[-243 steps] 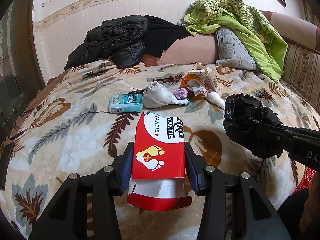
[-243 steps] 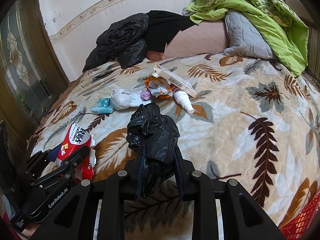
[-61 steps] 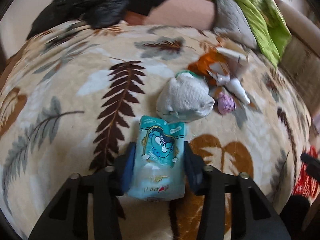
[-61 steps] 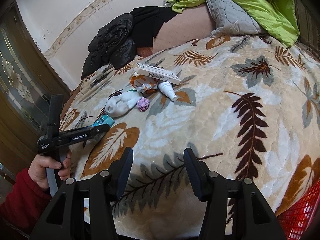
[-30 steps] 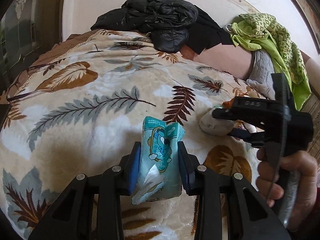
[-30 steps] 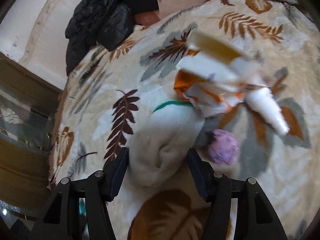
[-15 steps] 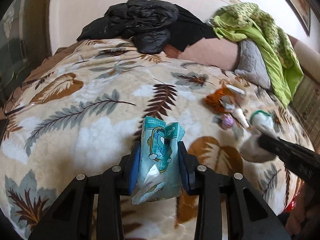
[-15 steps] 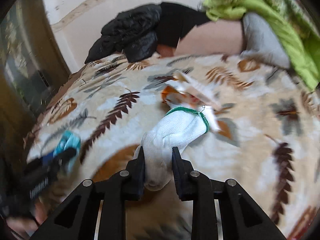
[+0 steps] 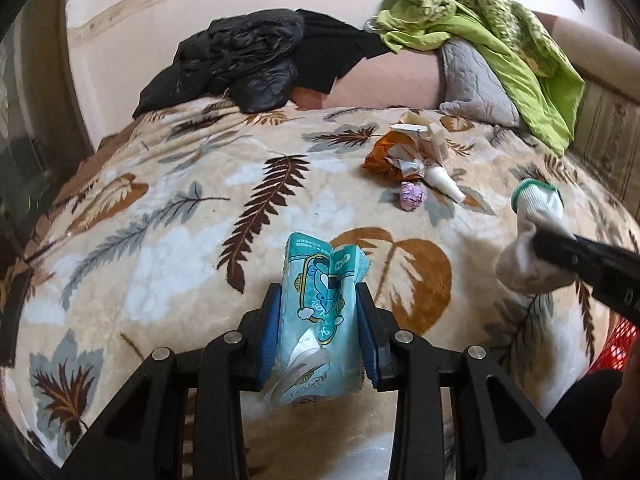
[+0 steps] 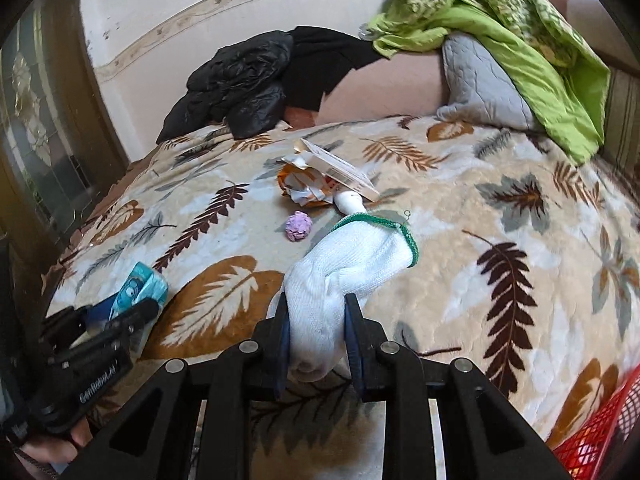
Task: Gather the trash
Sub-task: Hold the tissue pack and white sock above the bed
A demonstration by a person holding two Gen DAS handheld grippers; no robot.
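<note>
Your left hand-held gripper clamps the blue tissue pack; your right hand-held gripper pinches the white sock, both lifted off the bed. Still lying far off: the orange wrapper pile, small white bottle, purple wad. The red basket waits near right.

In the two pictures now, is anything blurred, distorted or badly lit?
Left wrist view: sharp, the bed blanket bulges from fisheye curving, black corners, even daylight. Right wrist view: the white sock is sharp, the far right edge is slightly smeared, the glass door at left is dim.

Soft daylight, heavy fisheye edge warping
</note>
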